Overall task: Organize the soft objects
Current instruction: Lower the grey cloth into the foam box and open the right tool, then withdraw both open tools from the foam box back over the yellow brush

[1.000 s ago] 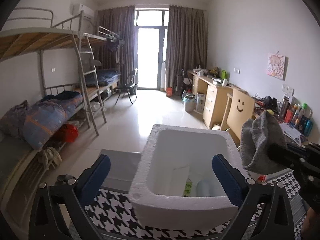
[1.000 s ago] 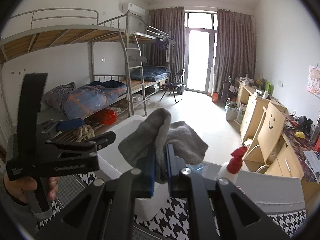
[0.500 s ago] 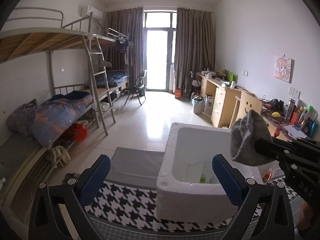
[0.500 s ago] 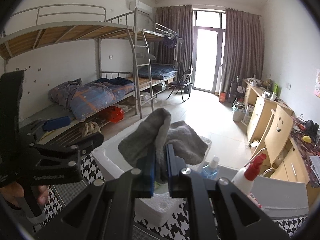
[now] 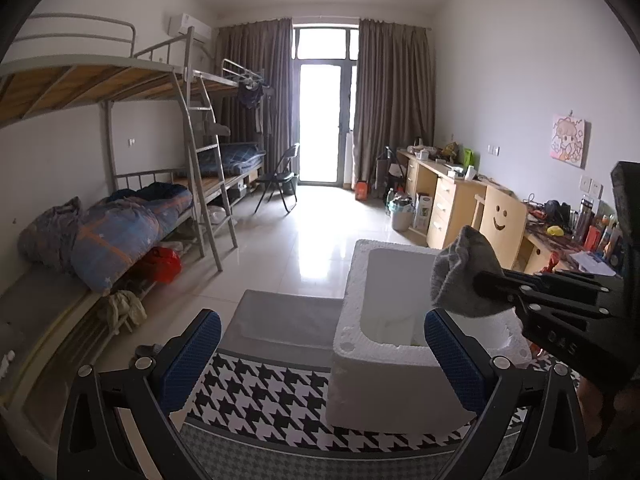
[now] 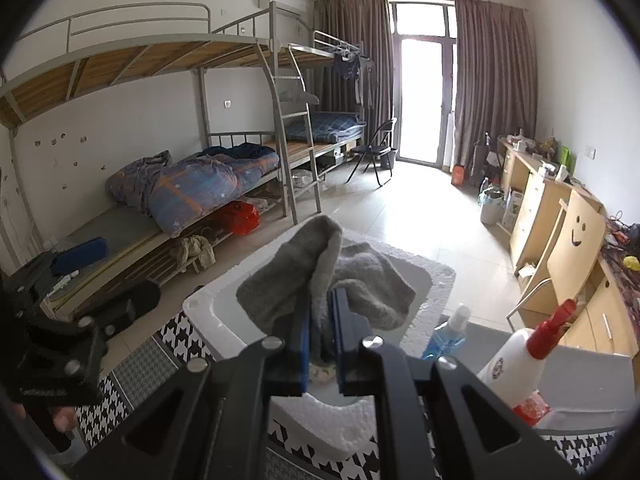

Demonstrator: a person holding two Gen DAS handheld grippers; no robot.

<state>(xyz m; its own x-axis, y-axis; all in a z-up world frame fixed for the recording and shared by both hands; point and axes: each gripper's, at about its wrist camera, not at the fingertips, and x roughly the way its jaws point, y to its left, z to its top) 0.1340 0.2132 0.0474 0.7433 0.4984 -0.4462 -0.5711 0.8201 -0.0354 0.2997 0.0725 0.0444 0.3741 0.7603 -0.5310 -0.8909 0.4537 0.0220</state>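
The right gripper [image 6: 320,344], clenching a grey cloth [image 6: 324,276], is now hanging over the foam box [image 5: 400,360] after drifting across the houndstooth mat's [image 5: 260,396] right edge. The left gripper [image 5: 320,356] is waiting, released, and the drop looks close.

A dormitory room with white walls. The glass balcony door [image 5: 325,120] in the far wall serves as landmark and main light source; daylight from it glares on the pale tiled floor [image 5: 316,240]. Grey-brown curtains [image 5: 394,104] hang on both sides of the door. Left of the door, metal bunk beds [image 5: 120,152] with a ladder line the wall, a rolled blue quilt [image 5: 120,232] on a lower bunk. A black folding chair [image 5: 282,178] stands just before the door. Right of the door, wooden desks [image 5: 440,196] run along the wall, a cartoon picture [image 5: 568,142] above.
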